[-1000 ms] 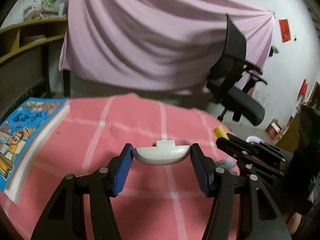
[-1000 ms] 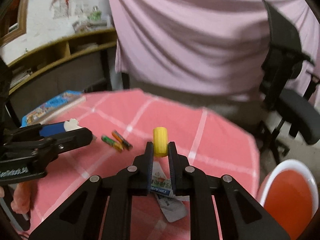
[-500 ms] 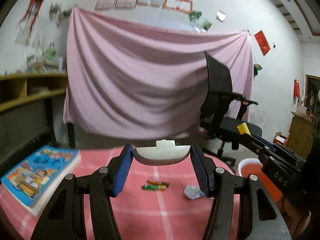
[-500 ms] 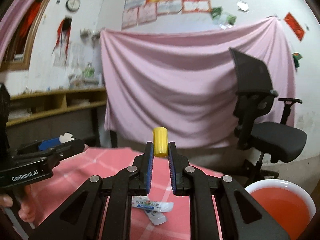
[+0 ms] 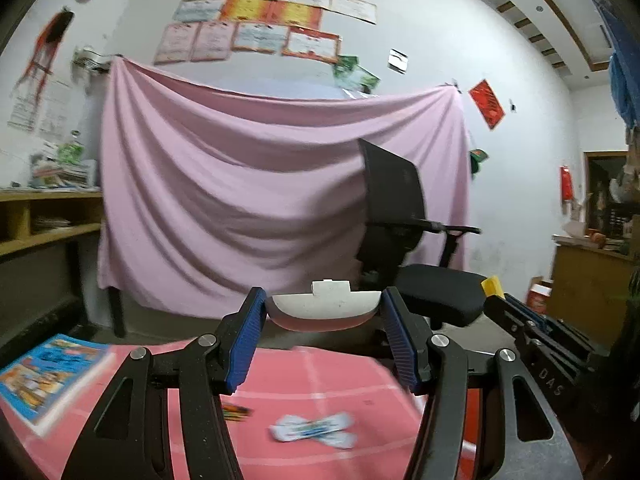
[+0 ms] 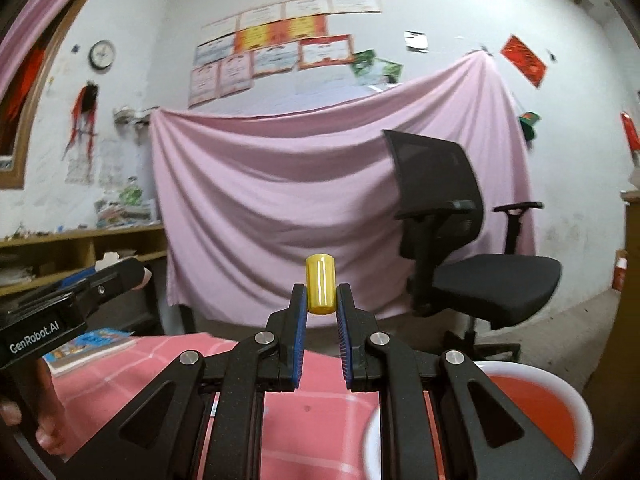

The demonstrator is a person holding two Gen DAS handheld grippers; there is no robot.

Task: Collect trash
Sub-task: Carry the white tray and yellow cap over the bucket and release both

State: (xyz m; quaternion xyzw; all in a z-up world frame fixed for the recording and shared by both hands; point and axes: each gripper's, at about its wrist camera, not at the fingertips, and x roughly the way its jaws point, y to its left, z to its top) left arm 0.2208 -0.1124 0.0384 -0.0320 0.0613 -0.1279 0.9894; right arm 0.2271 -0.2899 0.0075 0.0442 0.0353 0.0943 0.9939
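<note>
- Both cameras have tipped up since earlier: wall certificates (image 5: 256, 20) and pink drape (image 5: 260, 200) now fill the frames.
- Left gripper (image 5: 324, 334) fingers clamp a white cap (image 5: 324, 306), lower centre.
- Right gripper (image 6: 321, 320) fingers pinch a yellow cap (image 6: 320, 290); pink checked worktop (image 5: 320, 380) and red bin (image 6: 536, 408) lie below.

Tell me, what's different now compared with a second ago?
Both grippers have tipped up from the pink tablecloth toward the room, lifting their loads. The orange bin has come nearer the right gripper. Unchanged: left gripper clamps the white piece, right clamps the yellow cap; wrapper stays lying.
</note>
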